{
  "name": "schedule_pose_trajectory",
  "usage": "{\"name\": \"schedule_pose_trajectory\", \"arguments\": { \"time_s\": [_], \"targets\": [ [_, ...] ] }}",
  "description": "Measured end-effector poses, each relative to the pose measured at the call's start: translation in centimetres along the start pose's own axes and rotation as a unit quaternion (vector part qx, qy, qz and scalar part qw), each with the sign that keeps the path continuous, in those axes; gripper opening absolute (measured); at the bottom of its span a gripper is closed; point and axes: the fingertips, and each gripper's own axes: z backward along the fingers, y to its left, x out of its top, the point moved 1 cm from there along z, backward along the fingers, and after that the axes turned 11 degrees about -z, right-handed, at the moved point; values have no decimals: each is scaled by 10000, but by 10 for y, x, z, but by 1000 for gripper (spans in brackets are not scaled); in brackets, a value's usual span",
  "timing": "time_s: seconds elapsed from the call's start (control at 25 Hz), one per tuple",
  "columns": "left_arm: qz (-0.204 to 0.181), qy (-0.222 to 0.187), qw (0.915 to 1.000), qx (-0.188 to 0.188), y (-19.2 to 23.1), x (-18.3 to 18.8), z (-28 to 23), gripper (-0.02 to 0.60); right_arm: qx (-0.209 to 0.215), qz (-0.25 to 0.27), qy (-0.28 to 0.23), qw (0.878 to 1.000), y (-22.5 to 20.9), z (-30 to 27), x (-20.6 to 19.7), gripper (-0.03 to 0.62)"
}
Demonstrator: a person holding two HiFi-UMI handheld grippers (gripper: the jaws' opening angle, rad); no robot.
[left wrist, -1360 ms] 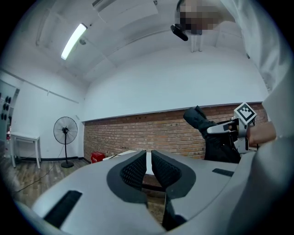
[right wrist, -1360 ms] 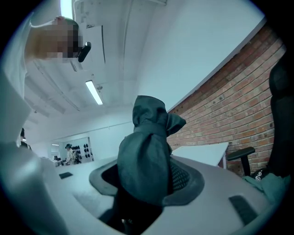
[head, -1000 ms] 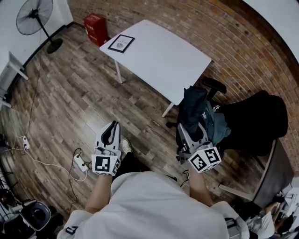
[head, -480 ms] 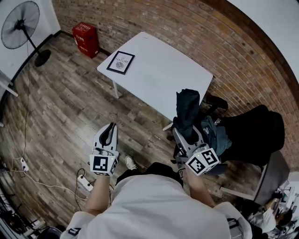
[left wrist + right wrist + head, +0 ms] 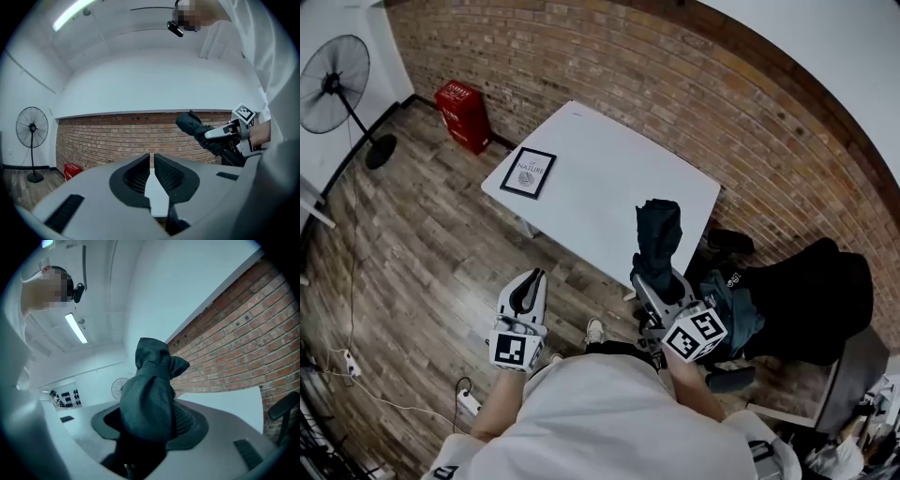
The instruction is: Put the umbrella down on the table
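A folded dark teal umbrella sticks out forward from my right gripper, which is shut on its lower part. Its tip hangs over the near edge of the white table, above the top and not touching it. In the right gripper view the umbrella fills the space between the jaws of the right gripper and hides the pads. My left gripper is off to the left over the wooden floor, short of the table. The left gripper is shut with nothing in it, and from there the umbrella shows at the right.
A black-framed print lies at the table's left end. A brick wall runs behind the table. A red box and a standing fan are at the far left. A black chair piled with dark bags stands right.
Both grippers have moved forward toward the table along with the person. The umbrella's tip now reaches over the table's near edge. The grip on it looks the same.
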Motion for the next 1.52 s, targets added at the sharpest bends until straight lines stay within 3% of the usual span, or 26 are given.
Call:
{"name": "schedule_pose_trajectory", "arguments": {
  "time_s": [0.16, 0.4, 0.76, 1.16, 1.52],
  "targets": [
    [-224, -65, 9997, 100, 5, 12, -35, 46, 251, 147, -18, 9996, -24, -28, 26, 238],
    [-284, 70, 9986, 447, 19, 13, -61, 46, 309, -31, 50, 9995, -53, -51, 36, 238],
    [-284, 249, 9967, 726, 29, 5, -47, 35, 56, -109, 114, 9999, -80, -48, 35, 238],
    [-232, 356, 9948, 922, 40, -3, -26, 26, 54, 37, 261, 9996, -74, -54, 27, 238],
    [-217, 342, 9961, 779, 30, -1, -33, 23, 21, 180, 328, 9993, -82, -76, 35, 238]
  ]
}}
